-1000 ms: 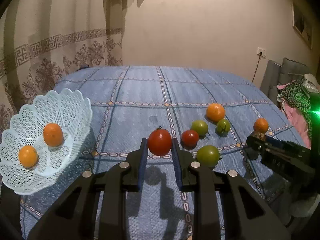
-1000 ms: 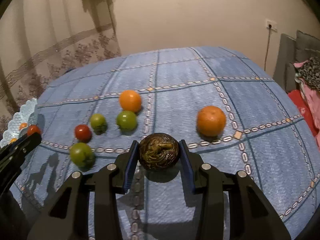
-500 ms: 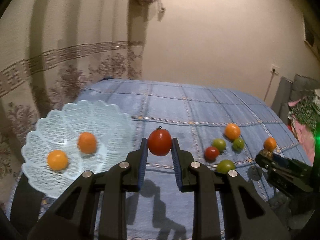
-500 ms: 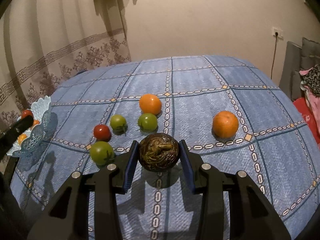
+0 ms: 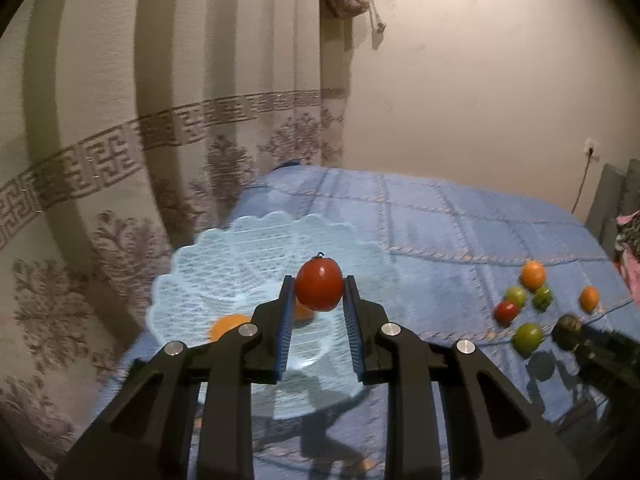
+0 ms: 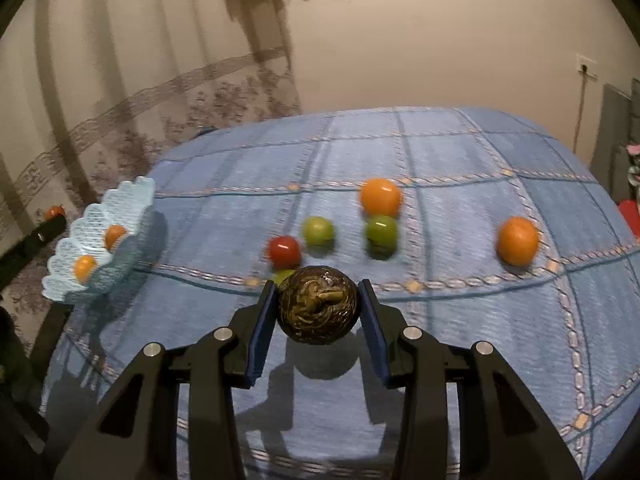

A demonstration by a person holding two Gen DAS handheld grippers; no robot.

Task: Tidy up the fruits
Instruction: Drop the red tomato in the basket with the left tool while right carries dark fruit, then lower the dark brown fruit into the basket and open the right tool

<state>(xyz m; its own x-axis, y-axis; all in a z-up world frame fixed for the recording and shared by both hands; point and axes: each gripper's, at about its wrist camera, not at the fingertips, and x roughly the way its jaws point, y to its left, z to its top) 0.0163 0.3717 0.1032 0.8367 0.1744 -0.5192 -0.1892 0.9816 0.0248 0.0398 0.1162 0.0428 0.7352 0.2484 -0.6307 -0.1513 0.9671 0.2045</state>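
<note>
The left gripper [image 5: 319, 294] clamps a red tomato [image 5: 319, 285] at frame centre, above the lace basket [image 5: 188, 280], which already holds two oranges [image 5: 228, 326]. Judged step: dropping it in; next, lower and part the jaws. The right gripper [image 6: 319, 306] grips a dark brown fruit [image 6: 318, 304] over the bed [image 6: 460, 160]. Six loose fruits [image 6: 318, 231] lie mid-frame; nothing blocks the basket.

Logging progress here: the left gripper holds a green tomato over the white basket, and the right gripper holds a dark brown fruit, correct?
Not quite: the left gripper holds a red tomato, not a green one, as the left wrist view shows. It is over the white basket, and the right gripper holds the dark brown fruit.
</note>
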